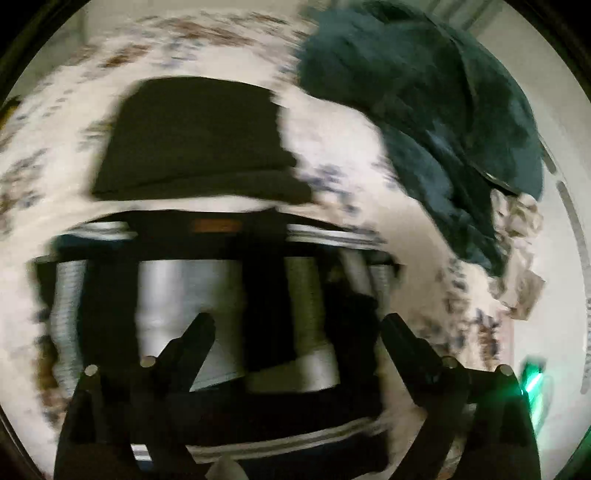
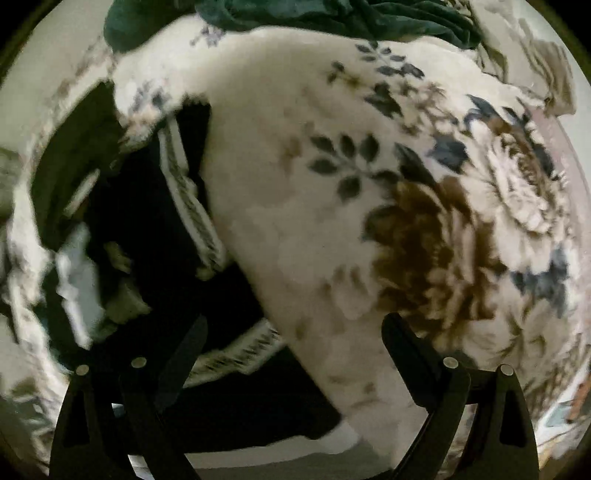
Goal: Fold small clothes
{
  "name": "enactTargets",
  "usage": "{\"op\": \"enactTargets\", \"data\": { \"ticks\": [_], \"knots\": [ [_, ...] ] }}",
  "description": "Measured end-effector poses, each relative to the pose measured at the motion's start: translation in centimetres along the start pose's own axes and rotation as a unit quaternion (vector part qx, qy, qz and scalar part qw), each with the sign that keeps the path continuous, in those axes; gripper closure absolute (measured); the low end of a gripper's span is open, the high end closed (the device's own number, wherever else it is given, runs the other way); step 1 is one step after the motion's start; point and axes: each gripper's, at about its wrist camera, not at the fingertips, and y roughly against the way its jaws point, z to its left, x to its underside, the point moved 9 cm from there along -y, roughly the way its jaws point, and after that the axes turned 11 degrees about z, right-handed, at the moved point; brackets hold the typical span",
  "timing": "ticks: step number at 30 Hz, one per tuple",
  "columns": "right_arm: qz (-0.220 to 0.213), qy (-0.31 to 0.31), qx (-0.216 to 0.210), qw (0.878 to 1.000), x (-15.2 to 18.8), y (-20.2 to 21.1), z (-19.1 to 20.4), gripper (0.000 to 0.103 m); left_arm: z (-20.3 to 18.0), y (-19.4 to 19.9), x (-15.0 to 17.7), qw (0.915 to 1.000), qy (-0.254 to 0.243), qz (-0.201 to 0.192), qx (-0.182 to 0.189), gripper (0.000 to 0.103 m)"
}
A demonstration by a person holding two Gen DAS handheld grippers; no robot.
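A black garment with grey-white panels and striped bands [image 1: 184, 291] lies spread on a floral blanket [image 1: 332, 147], blurred. My left gripper [image 1: 297, 321] hangs over it with the jaws wide apart and nothing pinched between them. Beyond it rests a folded black cloth [image 1: 195, 140]. In the right wrist view the same dark striped garment [image 2: 147, 229] lies crumpled at the left. My right gripper [image 2: 295, 323] stands open above its edge and the blanket [image 2: 295, 240], holding nothing.
A dark green garment [image 1: 424, 92] lies heaped at the far right of the blanket, and shows along the top edge [image 2: 332, 14] in the right wrist view. A beige patterned cloth [image 1: 517, 236] sits beside it. A green light [image 1: 532, 380] glows at the right edge.
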Motion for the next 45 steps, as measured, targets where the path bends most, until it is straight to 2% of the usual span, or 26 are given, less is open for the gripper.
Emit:
{"op": "enactTargets", "data": {
  "ticks": [3,5,8,10,11,12,13,16,18,23,26,29,31,32,33,35,36,38,39,40,41,42,43,44,45],
  "knots": [
    [-0.008,0.01,-0.058,0.998,-1.8,1.1,2.8,0.006,8.9,2.3,1.4,0.9954,0.052,-0.016,-0.079,0.011],
    [0.003,0.01,-0.103,0.995,-3.4,0.6,5.6,0.006,16.2,2.1,2.8,0.9843,0.098,-0.009,-0.147,0.011],
    [0.011,0.007,-0.129,0.992,-5.9,-1.4,9.6,0.007,23.1,-0.2,4.3,0.9711,0.165,0.022,-0.171,0.011],
    [0.015,0.021,-0.119,0.993,-7.7,-3.3,11.9,0.014,25.6,-1.5,4.6,0.9672,0.187,0.027,-0.169,0.011],
    [0.022,0.036,-0.109,0.993,-8.4,-4.7,13.3,0.028,26.1,-1.9,4.5,0.9657,0.193,0.03,-0.171,0.011],
    [0.026,0.049,-0.085,0.995,-8.6,-5.9,14.3,0.076,26.9,-2.1,4.4,0.9633,0.201,0.03,-0.175,0.011],
    [0.027,0.059,-0.054,0.996,-8.8,-6.4,14.6,0.094,27.6,-1.9,4.2,0.9613,0.212,0.025,-0.174,0.011],
    [-0.047,0.089,0.01,0.995,-8.6,-3.3,15.1,0.093,28.3,-0.5,3.6,0.9601,0.229,0.005,-0.159,0.011],
    [-0.072,0.088,0.029,0.993,-7.9,-1.1,14.1,0.093,28.4,0.0,3.4,0.9616,0.225,0.0,-0.158,0.011],
    [-0.036,0.063,0.087,0.994,-7.6,-2.0,10.4,0.093,28.3,0.0,3.5,0.9664,0.198,0.005,-0.164,0.011],
    [-0.009,0.062,0.088,0.994,-7.3,-3.4,9.6,0.093,29.4,-0.7,3.6,0.9654,0.205,0.012,-0.16,0.011],
    [-0.023,0.073,0.117,0.99,-7.5,-3.5,9.7,0.093,29.3,-1.5,2.9,0.9671,0.21,0.011,-0.144,0.011],
    [-0.019,0.059,0.126,0.99,-8.0,-4.2,9.0,0.093,29.2,-2.5,1.5,0.9684,0.205,0.013,-0.142,0.011],
    [-0.016,0.048,0.126,0.991,-8.2,-4.7,8.5,0.093,29.3,-3.5,0.8,0.9679,0.202,0.021,-0.148,0.011],
    [-0.013,0.04,0.127,0.991,-8.2,-5.0,8.1,0.093,30.0,-4.7,0.3,0.9639,0.208,0.036,-0.162,0.011],
    [-0.007,0.028,0.135,0.99,-8.3,-5.7,7.4,0.093,32.1,-7.7,-0.5,0.9565,0.233,0.072,-0.16,0.008],
    [-0.005,0.026,0.137,0.99,-8.4,-5.9,7.3,0.093,32.6,-8.1,-0.7,0.9554,0.239,0.076,-0.156,0.006],
    [-0.005,0.034,0.147,0.989,-8.4,-5.8,7.7,0.093,32.9,-7.7,-1.5,0.9577,0.235,0.071,-0.15,0.006],
    [-0.005,0.041,0.15,0.988,-8.3,-5.6,8.1,0.092,32.6,-6.9,-1.9,0.9606,0.218,0.066,-0.159,0.006],
    [-0.005,0.051,0.152,0.987,-8.2,-5.4,8.6,0.088,32.3,-6.2,-2.0,0.9619,0.208,0.062,-0.166,0.006],
    [-0.006,0.06,0.159,0.985,-8.1,-5.2,9.1,0.079,31.9,-5.2,-2.0,0.9635,0.2,0.054,-0.169,0.006],
    [-0.007,0.071,0.168,0.983,-7.8,-4.9,9.6,0.059,31.1,-3.8,-1.9,0.9659,0.188,0.042,-0.173,0.006],
    [-0.005,0.085,0.175,0.981,-7.2,-4.9,10.3,0.044,30.4,-3.0,-1.8,0.9664,0.18,0.038,-0.18,0.006],
    [-0.007,0.096,0.178,0.979,-6.6,-4.6,11.0,0.021,29.5,-1.8,-1.5,0.9669,0.169,0.033,-0.188,0.006],
    [-0.014,0.106,0.182,0.978,-5.9,-4.2,11.7,0.018,28.7,-1.1,-1.2,0.9674,0.162,0.028,-0.193,0.006]
  ]
}}
